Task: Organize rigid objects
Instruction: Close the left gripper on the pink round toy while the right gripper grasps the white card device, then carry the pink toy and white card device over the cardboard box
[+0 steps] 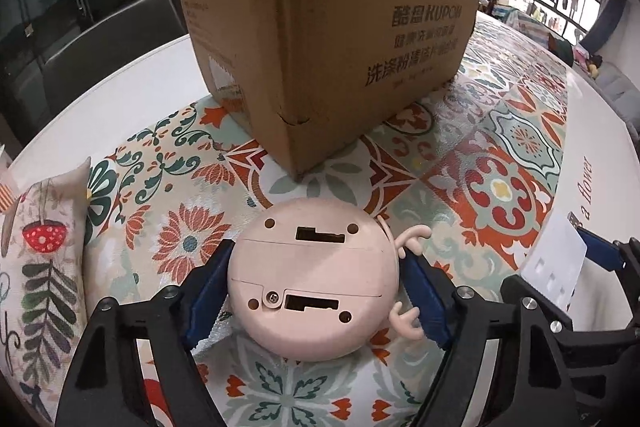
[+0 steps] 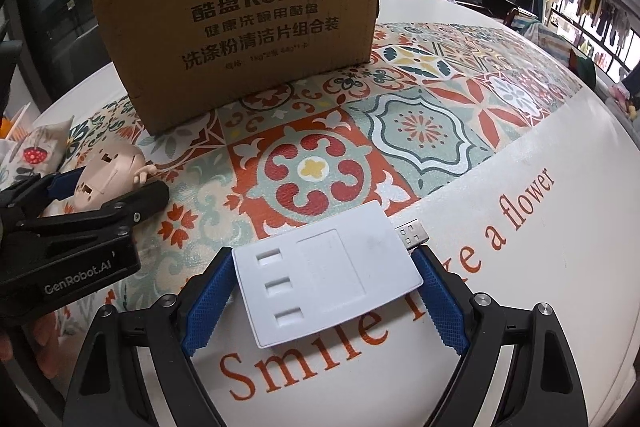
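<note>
Two rigid things are held, one per tool. One pink round toy (image 1: 314,277), its flat underside facing the left wrist camera, is pinched between the blue pads (image 1: 206,293) of the left tool (image 1: 316,287); that underside shows two slots, four round holes and one screw, and two small branching limbs stick out at its 3 and 5 o'clock edges. It hangs just above the desk (image 1: 132,95), with the single cardboard box (image 1: 332,39) at 12 o'clock from it.

One white flat USB hub (image 2: 328,271) is pinched by its two long sides in the right tool (image 2: 326,295). Its face carries three small rectangular slots in a column and one larger recessed panel; one metal USB plug (image 2: 412,234) juts from its 2 o'clock corner. It sits over the white border of the patterned tablecloth (image 2: 400,123), above the printed orange lettering.

One printed cushion (image 1: 44,259) lies at 9 o'clock of the toy, well apart from the box.
</note>
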Tool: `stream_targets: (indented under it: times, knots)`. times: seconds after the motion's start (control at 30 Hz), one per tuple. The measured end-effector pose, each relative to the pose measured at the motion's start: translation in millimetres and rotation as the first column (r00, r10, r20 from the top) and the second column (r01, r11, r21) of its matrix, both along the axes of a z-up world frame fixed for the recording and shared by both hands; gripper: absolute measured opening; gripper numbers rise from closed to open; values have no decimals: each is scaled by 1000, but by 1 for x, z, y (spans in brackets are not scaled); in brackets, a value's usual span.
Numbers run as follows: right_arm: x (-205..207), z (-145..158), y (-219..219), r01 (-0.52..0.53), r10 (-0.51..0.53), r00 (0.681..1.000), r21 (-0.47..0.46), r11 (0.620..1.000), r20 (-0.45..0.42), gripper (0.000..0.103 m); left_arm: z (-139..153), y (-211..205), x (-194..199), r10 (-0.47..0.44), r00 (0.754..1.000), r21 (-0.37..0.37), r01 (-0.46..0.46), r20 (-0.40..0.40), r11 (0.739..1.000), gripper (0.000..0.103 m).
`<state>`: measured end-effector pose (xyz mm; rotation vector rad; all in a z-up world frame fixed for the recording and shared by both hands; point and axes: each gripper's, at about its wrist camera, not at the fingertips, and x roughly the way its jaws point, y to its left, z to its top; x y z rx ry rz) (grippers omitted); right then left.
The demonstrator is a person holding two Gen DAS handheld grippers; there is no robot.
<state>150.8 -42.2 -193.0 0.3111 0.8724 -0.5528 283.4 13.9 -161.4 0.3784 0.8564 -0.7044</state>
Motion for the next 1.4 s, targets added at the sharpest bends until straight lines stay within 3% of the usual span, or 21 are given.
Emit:
stream_targets:
  times: [0.17,0.63,0.97,1.4]
  knots:
    - [-1,0,-1,-33,33,999,-14,999,10,88,1,2,-7,67,997,8,-68,39,998,80]
    - [-9,20,-7,-119,125,986,-59,991,106,88,20,21,-27,248,968,-63,-245,35,967,80]
    - [-23,47,-20,-174,189,964,-92,980,187,88,53,27,-58,378,922,-117,-368,86,922,80]
    - [-50,90,-40,-268,286,902,-100,958,323,88,106,27,-107,516,844,-196,-486,149,852,80]
